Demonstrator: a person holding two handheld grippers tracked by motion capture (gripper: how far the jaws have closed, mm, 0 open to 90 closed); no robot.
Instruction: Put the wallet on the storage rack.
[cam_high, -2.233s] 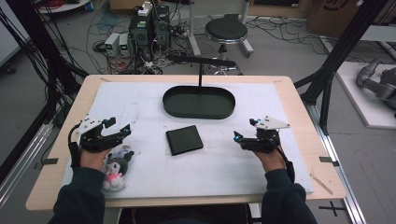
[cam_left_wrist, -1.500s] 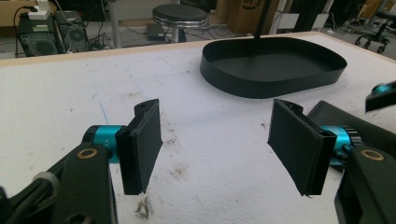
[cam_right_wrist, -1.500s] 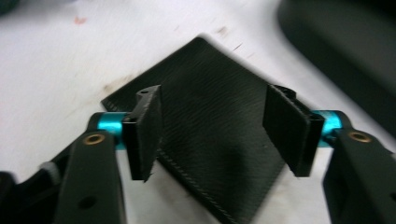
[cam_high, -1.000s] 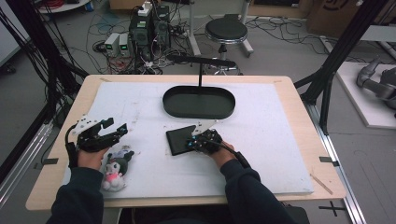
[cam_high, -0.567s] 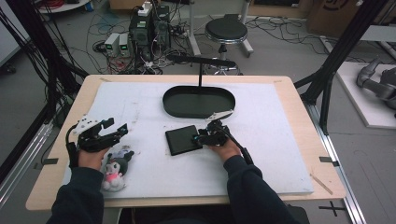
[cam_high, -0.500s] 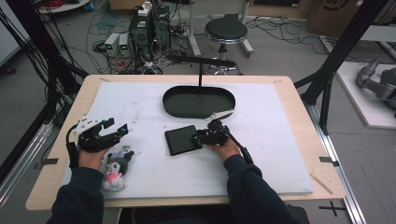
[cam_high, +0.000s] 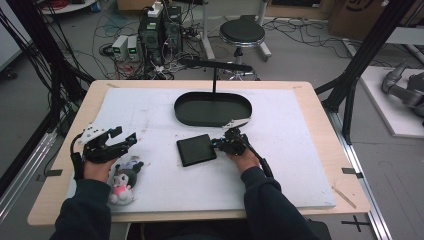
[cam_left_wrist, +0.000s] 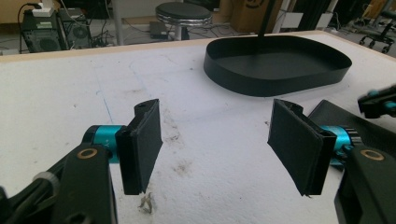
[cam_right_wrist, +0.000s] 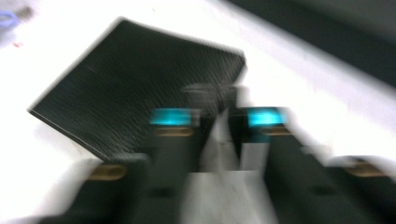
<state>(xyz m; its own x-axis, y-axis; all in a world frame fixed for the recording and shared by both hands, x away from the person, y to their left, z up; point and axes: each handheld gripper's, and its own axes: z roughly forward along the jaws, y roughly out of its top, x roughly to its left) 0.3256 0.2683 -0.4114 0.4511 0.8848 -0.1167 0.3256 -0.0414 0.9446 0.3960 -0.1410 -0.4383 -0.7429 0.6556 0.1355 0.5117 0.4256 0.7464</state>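
Beyond the wooden bench (cam_high: 320, 107), a round black stool (cam_high: 242, 34) is standing on grey floor (cam_high: 300, 55) among tangled cables (cam_high: 107, 30).

Dark sleeves, black grippers with teal fittings and brass screws

No text, label, brand, number or sign can be read anywhere; a dark mark on the cardboard box (cam_high: 357, 10) behind the surface stays too cut off to make out.
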